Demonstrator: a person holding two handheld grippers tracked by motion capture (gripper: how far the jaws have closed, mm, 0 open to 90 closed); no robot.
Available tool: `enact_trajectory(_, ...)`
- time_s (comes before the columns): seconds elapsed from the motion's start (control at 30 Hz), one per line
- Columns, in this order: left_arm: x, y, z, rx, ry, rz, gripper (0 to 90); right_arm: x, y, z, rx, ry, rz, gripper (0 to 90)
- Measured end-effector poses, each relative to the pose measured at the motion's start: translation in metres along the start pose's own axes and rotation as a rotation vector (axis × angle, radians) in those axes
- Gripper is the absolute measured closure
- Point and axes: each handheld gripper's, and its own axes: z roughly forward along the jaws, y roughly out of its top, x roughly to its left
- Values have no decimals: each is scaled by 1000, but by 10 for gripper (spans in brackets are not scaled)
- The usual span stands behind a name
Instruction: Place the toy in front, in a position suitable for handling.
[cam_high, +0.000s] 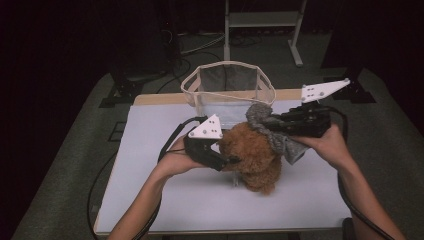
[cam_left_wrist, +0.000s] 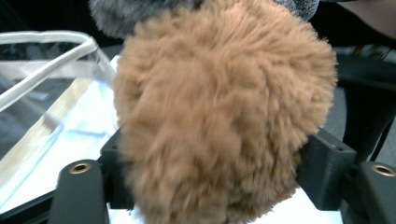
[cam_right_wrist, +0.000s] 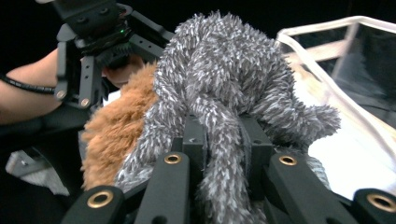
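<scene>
High view: two plush pieces between two tongs

On the white surface, before the mesh basket, the brown plush sits between the left tongs, whose jaws stand wide beside it. The right tongs are clenched on the grey plush, which lies over it.

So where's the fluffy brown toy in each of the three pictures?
High view: the fluffy brown toy lies mid-table, between the two grippers.
Left gripper view: it takes up most of the middle, between the black jaws.
Right gripper view: it peeks out at the left, behind the grey fuzzy cloth.
Shared landmark: the mesh basket, at left in the left gripper view and at right in the right gripper view.
</scene>
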Motion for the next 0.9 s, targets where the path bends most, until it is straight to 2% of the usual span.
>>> enact_trajectory(0.1,0,-8,-13,20,16,-10,213,3,3,17,-21,22,-6,753)
enact_trajectory(0.27,-4,-22,-29,59,32,-10,180,11,9,56,-1,54,-34,752)
enact_trajectory(0.37,-7,-30,-37,44,35,-31,163,15,12,78,9,90,-38,752)
enact_trajectory(0.43,-10,-36,-38,36,36,-40,167,20,12,94,34,118,-50,752)
enact_trajectory(0.5,-14,-47,-34,72,39,-28,195,26,11,110,69,128,-72,751)
enact_trajectory(0.57,-13,-63,-33,90,39,-50,209,28,7,122,108,123,-96,751)
enact_trajectory(0.6,-12,-73,-35,93,38,-69,222,28,3,127,122,113,-108,751)
enact_trajectory(0.77,-7,-106,-43,89,61,-158,228,18,-24,134,170,110,-57,748)
enact_trajectory(0.87,-7,-112,-46,65,61,-176,219,16,-38,134,168,109,-41,748)
enact_trajectory(0.9,-9,-109,-47,63,68,-160,207,17,-39,133,159,101,-48,748)
